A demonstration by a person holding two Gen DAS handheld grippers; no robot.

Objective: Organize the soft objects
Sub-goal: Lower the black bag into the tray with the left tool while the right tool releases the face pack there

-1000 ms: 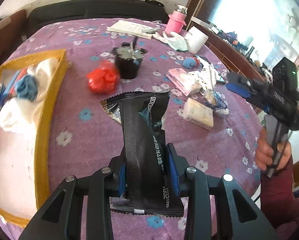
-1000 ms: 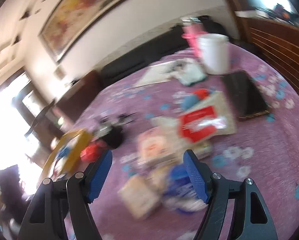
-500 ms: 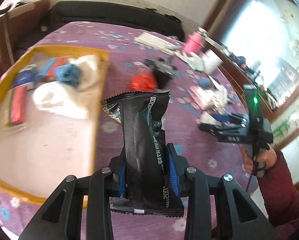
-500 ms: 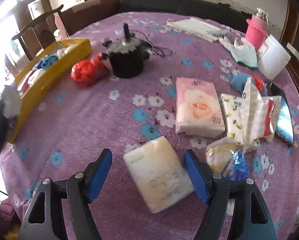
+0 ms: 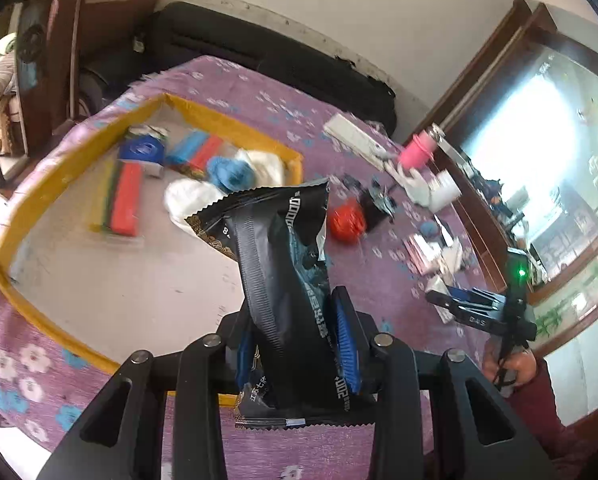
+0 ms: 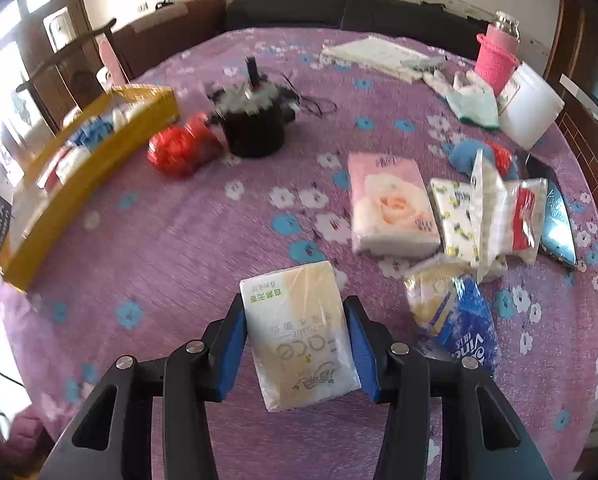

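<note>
Lettering on the yellow tissue pack (image 6: 299,332) is too blurred to read surely; the blue packet (image 6: 465,326) beside it shows "Vinda". The right gripper (image 6: 297,344) is closing its jaws around the tissue pack on the purple cloth (image 6: 179,240). The left gripper (image 5: 295,340) is clenched on a black snack packet (image 5: 287,280) with small white print, held above the yellow-walled tray (image 5: 235,124), which holds a blue bundle (image 5: 231,172), white cloths and red and blue packs. A pink tissue pack (image 6: 391,204), red bag (image 6: 183,148) and black pot (image 6: 255,124) lie beyond.

Black pot (image 6: 255,128), pink bottle (image 6: 497,56)
</note>
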